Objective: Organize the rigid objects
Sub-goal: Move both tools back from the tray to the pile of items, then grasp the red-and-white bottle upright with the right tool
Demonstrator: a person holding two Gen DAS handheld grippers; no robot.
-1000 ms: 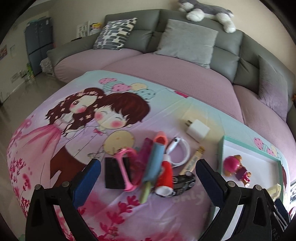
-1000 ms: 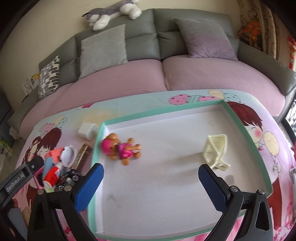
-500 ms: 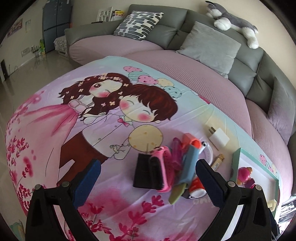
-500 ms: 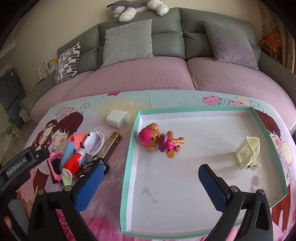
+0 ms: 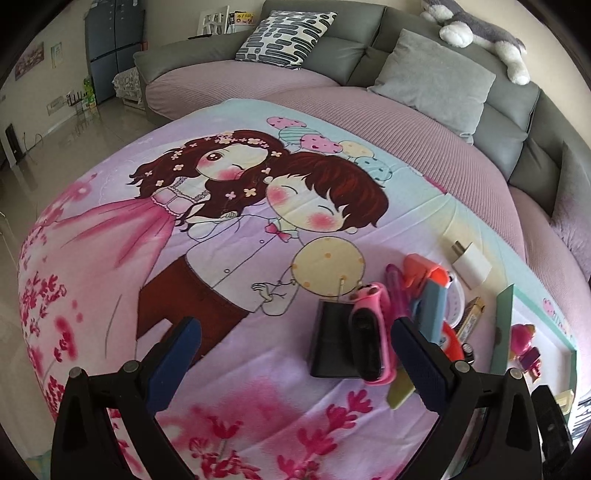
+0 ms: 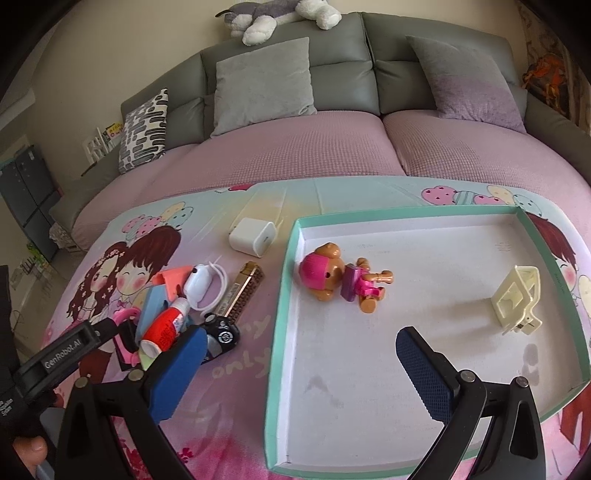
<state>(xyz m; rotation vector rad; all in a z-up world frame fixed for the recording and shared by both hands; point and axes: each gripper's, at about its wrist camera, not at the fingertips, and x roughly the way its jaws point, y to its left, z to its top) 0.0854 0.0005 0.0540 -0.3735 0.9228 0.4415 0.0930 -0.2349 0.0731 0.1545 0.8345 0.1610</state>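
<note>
A pile of small rigid objects lies on the cartoon-print cloth: a black box (image 5: pixel 328 339), a pink case (image 5: pixel 369 339), a blue and orange toy (image 5: pixel 430 295), a red and white tube (image 6: pixel 166 325), a black remote (image 6: pixel 221 334), a white earpiece with cord (image 6: pixel 201 284), a brown bar (image 6: pixel 245 293) and a white charger (image 6: pixel 253 236). My left gripper (image 5: pixel 295 365) is open and empty just in front of the black box. A teal-rimmed white tray (image 6: pixel 284 280) holds a pink and brown toy dog (image 6: pixel 332 278) and a cream clip (image 6: pixel 517 297). My right gripper (image 6: pixel 299 373) is open and empty over the tray's near left part.
A grey sofa with a mauve seat cover (image 6: pixel 295 147) curves behind the cloth, with cushions and a plush dog (image 6: pixel 277 14) on top. Tiled floor (image 5: pixel 37 155) lies to the far left. The left gripper's body (image 6: pixel 66 350) shows at the right wrist view's left edge.
My left gripper has swung left, so the pile now sits at its right finger. My right gripper has drawn back and leftward, showing more of the pile and the tray's left rim.
</note>
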